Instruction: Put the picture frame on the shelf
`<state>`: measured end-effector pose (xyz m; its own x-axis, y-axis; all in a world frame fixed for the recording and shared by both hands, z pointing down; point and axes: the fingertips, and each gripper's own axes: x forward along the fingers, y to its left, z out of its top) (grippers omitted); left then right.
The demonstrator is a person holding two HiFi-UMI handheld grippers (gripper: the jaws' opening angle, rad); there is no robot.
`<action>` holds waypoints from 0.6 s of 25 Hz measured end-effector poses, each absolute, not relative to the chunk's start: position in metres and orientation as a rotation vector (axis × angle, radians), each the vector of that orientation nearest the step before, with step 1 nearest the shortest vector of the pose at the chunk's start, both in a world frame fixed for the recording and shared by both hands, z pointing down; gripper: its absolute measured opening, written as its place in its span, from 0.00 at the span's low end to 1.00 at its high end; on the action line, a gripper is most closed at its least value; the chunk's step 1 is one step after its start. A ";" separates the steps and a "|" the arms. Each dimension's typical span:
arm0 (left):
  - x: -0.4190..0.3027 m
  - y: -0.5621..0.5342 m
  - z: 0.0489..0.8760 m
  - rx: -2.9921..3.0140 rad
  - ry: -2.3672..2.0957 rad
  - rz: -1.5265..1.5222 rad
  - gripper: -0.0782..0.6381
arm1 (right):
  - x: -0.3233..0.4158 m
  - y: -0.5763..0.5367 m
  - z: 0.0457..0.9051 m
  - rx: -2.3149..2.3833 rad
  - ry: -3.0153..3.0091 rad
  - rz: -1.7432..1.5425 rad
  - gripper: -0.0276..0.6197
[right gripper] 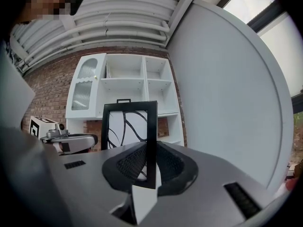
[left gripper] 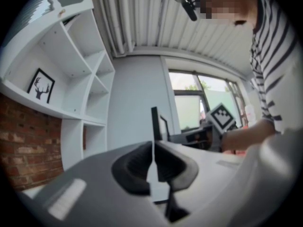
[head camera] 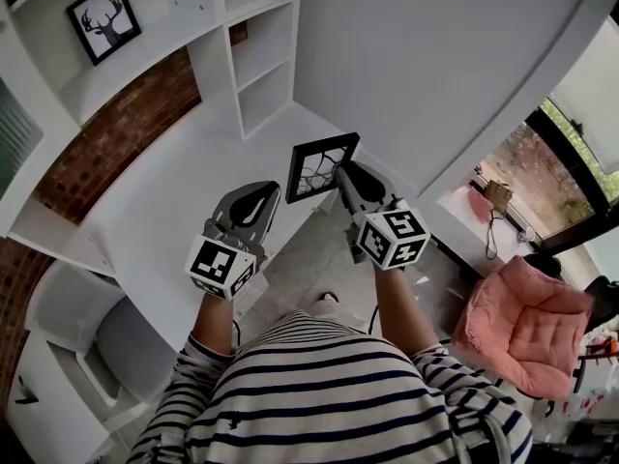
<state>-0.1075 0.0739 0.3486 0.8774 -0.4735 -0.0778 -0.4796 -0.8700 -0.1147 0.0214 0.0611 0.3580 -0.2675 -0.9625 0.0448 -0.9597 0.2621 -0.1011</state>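
Note:
A black picture frame (head camera: 320, 165) with a white leaf print hangs in the air above the white desk, and my right gripper (head camera: 340, 180) is shut on its right edge. In the right gripper view the frame (right gripper: 128, 126) stands upright between the jaws, facing the white shelf unit (right gripper: 124, 86). My left gripper (head camera: 259, 199) is shut with nothing in it, just left of the frame. From the left gripper view the frame (left gripper: 155, 123) shows edge-on past the touching jaws. The shelf unit (head camera: 256, 66) stands at the far end of the desk.
A second black frame with a deer head (head camera: 103, 20) stands on an upper shelf at the left. A white desk (head camera: 184, 191) runs along the brick wall (head camera: 116, 133). A pink armchair (head camera: 527, 322) sits at the right, near a window.

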 end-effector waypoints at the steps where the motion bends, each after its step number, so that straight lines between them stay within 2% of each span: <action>1: -0.106 0.071 0.347 -2.912 0.744 0.073 0.13 | 0.022 0.058 0.356 -1.882 2.478 -0.162 0.14; 15: -0.071 -0.031 0.350 -2.863 0.873 0.034 0.13 | 0.060 -0.067 0.361 -1.777 2.549 -0.142 0.14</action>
<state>-0.0706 -0.0309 0.3499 0.8304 -0.5534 -0.0644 -0.5567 -0.8198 -0.1343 0.0603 -0.0665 0.3614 -0.3471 -0.9375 0.0267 -0.9346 0.3434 -0.0925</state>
